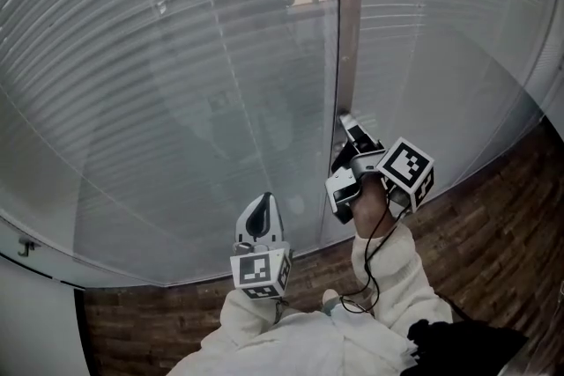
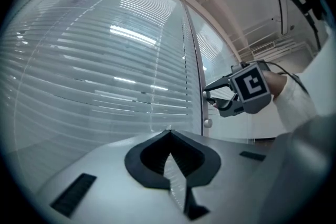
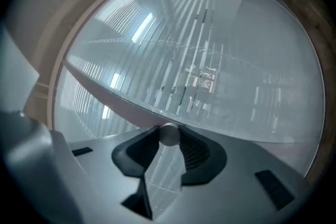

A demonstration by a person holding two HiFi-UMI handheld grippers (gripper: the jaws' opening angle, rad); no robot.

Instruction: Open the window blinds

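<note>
Right hand-held gripper (image 3: 169,131) pinching round end of blind wand (image 2: 208,123). Window blinds (image 1: 159,84) hanging right in front. Left hand-held gripper (image 2: 169,135) pressed together, holding nothing, pointing at blinds.

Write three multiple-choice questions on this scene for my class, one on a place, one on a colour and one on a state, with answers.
1. Where does the rod of the blinds hang?
A. at the far left edge
B. by the post between the two blinds
C. across the top

2. What colour is the floor?
A. green
B. white
C. brown

3. The right gripper is:
A. shut on the rod
B. open and empty
C. holding a cup

Answers:
1 B: the left gripper view shows the rod beside the post.
2 C: brown boards show in the head view.
3 A: the right gripper view shows the rod clamped between its jaws.
</note>
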